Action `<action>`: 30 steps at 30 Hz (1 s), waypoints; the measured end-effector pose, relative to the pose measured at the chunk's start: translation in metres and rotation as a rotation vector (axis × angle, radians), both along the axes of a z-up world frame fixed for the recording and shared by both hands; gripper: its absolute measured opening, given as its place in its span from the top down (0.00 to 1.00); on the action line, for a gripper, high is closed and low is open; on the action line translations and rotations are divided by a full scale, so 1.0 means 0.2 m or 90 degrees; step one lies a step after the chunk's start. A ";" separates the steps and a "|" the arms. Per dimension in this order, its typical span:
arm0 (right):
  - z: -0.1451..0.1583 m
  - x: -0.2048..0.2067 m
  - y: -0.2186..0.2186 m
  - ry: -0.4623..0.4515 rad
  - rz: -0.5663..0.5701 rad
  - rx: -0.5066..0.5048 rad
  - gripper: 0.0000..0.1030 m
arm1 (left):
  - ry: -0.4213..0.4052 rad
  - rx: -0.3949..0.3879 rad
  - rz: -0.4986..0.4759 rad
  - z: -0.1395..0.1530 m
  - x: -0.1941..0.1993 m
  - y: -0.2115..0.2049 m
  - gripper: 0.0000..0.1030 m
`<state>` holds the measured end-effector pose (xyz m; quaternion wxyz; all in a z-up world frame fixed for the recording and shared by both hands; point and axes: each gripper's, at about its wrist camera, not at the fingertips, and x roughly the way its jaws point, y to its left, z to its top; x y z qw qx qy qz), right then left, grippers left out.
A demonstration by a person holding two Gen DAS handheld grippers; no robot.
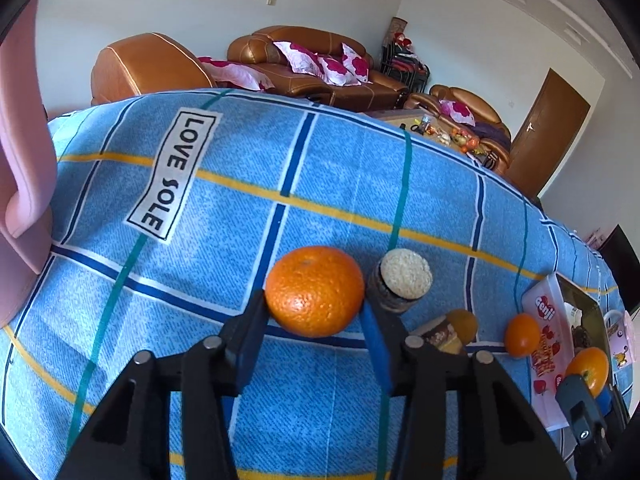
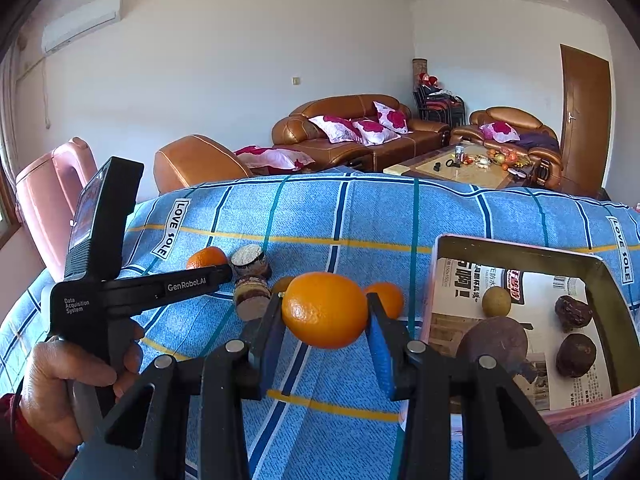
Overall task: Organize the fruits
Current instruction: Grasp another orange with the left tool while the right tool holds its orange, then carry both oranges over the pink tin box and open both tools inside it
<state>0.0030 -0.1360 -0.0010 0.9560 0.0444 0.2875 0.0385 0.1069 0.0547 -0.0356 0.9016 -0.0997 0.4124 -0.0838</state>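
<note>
A blue checked cloth (image 1: 320, 184) printed "LOVE SOLE" covers the work surface, with brown leather sofas (image 2: 352, 128) and a wooden door (image 2: 584, 120) in the room behind it.

Taking the tin (image 2: 600, 280) as the landmark: it sits at the right end of the cloth, lined with printed paper, and holds a small yellow-green fruit (image 2: 496, 301) and three dark wrinkled fruits (image 2: 573, 313).

Just left of the tin's near corner, the right gripper (image 2: 325, 312) clamps an orange (image 2: 325, 310) between its blue pads, lifted clear of the cloth. A second, smaller orange (image 2: 386, 298) lies on the cloth behind it, close to the tin's left wall.

Further left of the tin lie two round cakes (image 2: 251, 259) with pale tops and dark sides, one behind the other, and a small amber fruit (image 1: 464, 322) beside them.

Furthest from the tin, beyond the cakes, the left gripper (image 1: 316, 312) has its fingers at either side of a large orange (image 1: 315, 290) that rests on the cloth. Both pads meet the fruit's sides, so the grip looks closed on it. A hand (image 2: 68, 380) holds this gripper's handle in the right wrist view. A pink chair (image 2: 52, 200) stands past that end of the cloth.
</note>
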 end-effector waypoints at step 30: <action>0.04 -0.09 0.02 -0.058 -0.036 -0.064 0.60 | -0.232 0.156 0.087 0.20 -0.55 -0.17 0.53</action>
